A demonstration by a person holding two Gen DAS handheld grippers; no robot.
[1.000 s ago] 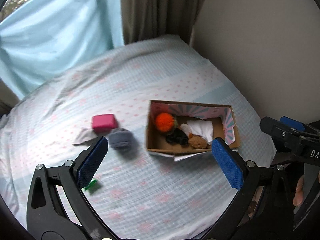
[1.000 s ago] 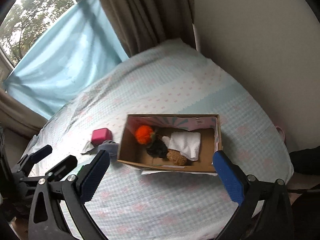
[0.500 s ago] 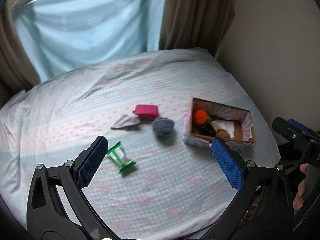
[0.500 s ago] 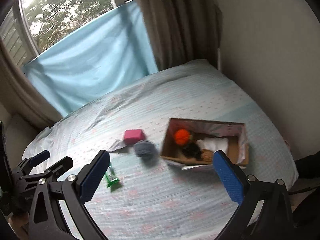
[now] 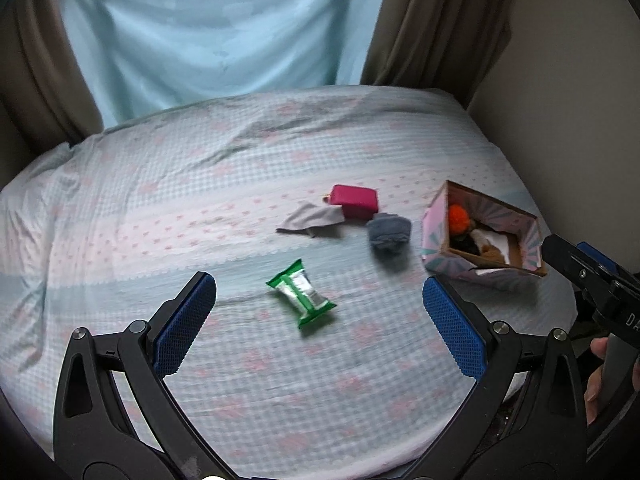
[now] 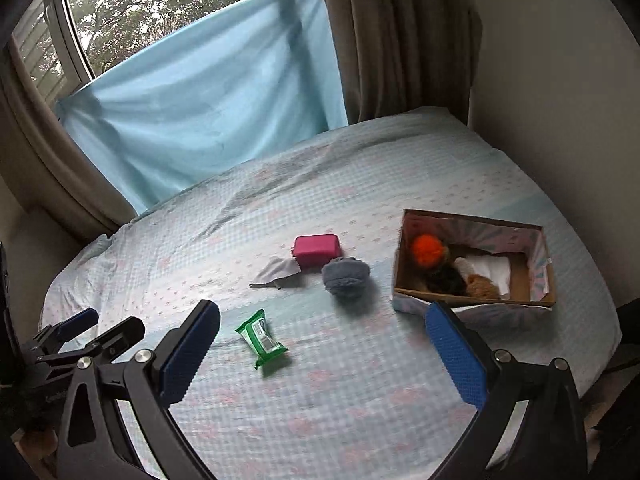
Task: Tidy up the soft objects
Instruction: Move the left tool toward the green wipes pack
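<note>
On the bed lie a green wipes packet [image 5: 301, 293] [image 6: 262, 339], a rolled grey-blue sock bundle [image 5: 389, 233] [image 6: 345, 274], a pink box [image 5: 355, 201] [image 6: 317, 249] and a small grey cloth [image 5: 312, 220] [image 6: 275, 271]. An open cardboard box [image 5: 442, 258] [image 6: 472, 298] at the right holds an orange pompom [image 5: 458, 219] [image 6: 428, 250], a white cloth and dark and brown soft items. My left gripper [image 5: 319, 310] hovers open above the packet. My right gripper [image 6: 322, 334] hangs open over the bed, empty.
The bed sheet [image 5: 200, 200] is pale blue check with pink marks. A light blue curtain [image 6: 208, 96] and brown drapes [image 6: 392, 32] hang behind; a wall [image 6: 560, 80] runs along the right. A hand [image 5: 596, 376] shows at the left view's right edge.
Both views have swung left and pulled back from the cardboard box. The green packet, sock bundle and pink box now sit near the centre. Both grippers stayed open.
</note>
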